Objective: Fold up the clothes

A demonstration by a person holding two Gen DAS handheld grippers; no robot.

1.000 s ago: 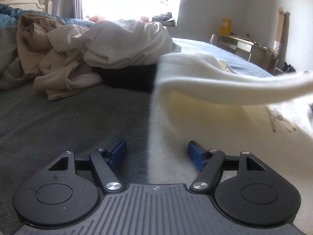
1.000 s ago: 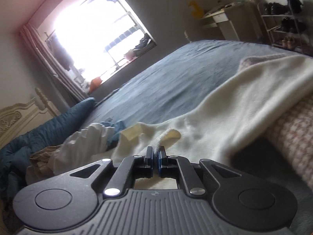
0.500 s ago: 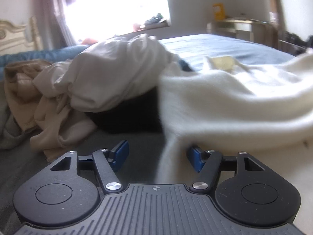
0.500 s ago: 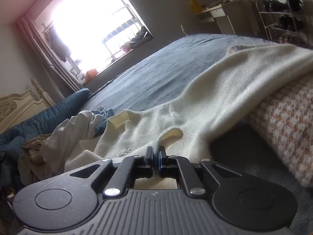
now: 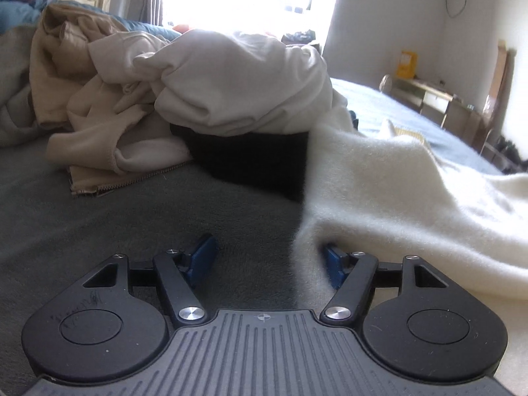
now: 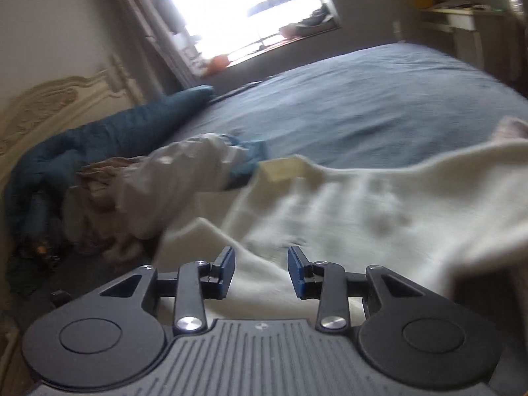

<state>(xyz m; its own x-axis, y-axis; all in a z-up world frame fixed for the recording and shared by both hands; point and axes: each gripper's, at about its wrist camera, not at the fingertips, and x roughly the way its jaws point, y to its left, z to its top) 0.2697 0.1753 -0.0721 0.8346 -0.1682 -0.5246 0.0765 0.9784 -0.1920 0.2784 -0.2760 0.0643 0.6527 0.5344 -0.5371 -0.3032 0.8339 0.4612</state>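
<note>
Left gripper (image 5: 269, 260) sits low over the grey bedspread (image 5: 99, 224), jaws spread wide, the cream sweater (image 5: 396, 191) edge draped against its right finger, nothing pinched. Right gripper (image 6: 260, 270) hovers above the sweater (image 6: 363, 204), jaws apart, not gripping cloth. Sweater lies spread on the bed beside the clothes pile (image 5: 204, 82). Left view alone shows a zipper hem and a dark garment under the pile; right view alone shows the carved headboard (image 6: 49, 102) and teal pillow (image 6: 115, 128), blurred.
</note>
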